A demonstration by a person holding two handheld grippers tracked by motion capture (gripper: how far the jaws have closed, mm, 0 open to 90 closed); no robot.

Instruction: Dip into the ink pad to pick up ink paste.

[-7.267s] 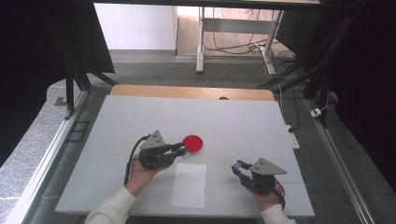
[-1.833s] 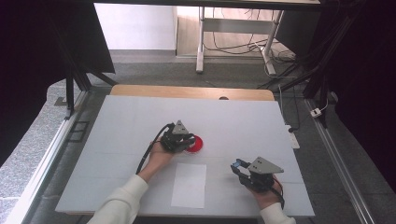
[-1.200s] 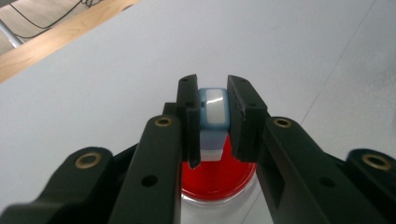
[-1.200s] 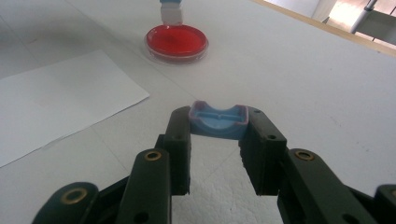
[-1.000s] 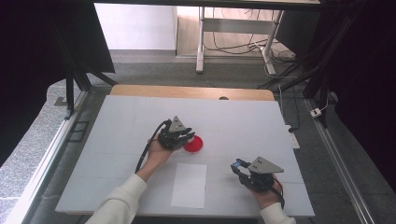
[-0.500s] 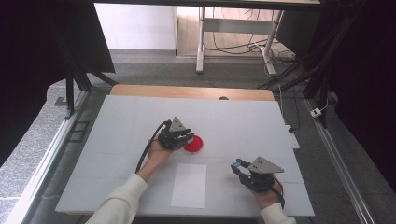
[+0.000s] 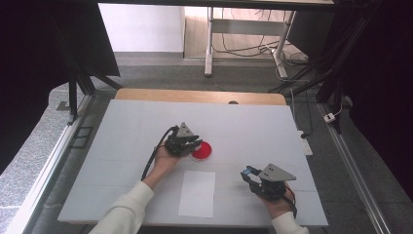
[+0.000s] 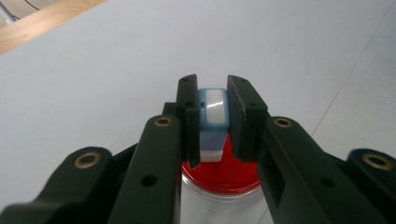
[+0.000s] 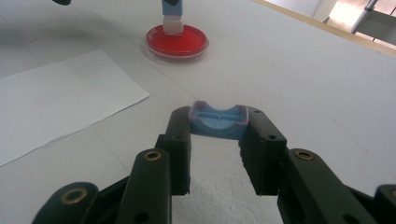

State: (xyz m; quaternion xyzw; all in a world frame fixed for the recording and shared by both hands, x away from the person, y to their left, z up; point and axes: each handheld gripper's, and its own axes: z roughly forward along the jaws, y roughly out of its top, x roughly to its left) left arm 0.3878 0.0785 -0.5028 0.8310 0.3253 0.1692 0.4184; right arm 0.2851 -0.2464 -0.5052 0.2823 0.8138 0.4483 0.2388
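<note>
A round red dish [image 7: 202, 151] with a clear rim sits at the table's middle. My left gripper [image 8: 213, 116] is shut on a small blue-and-white block [image 8: 212, 122], held over the dish [image 8: 222, 176] with its white end down. From the right gripper view the block's white end [image 9: 172, 25] sits at the dish's [image 9: 177, 42] far side; contact cannot be told. My right gripper [image 9: 218, 140] is shut on a shallow blue cap [image 9: 218, 121], low over the table near the front right [image 7: 248, 173]. The left gripper [image 7: 184, 141] stands at the dish's left edge.
A white sheet of paper [image 7: 197, 193] lies flat in front of the dish, between the two hands. The white table top [image 7: 253, 122] ends in a wooden strip [image 7: 195, 96] at the back. Dark frame legs and cables stand beyond the table.
Since the earliest frame the left gripper has moved forward and right, up to the red dish. Over the last second it has hardly shifted. The right gripper has stayed put.
</note>
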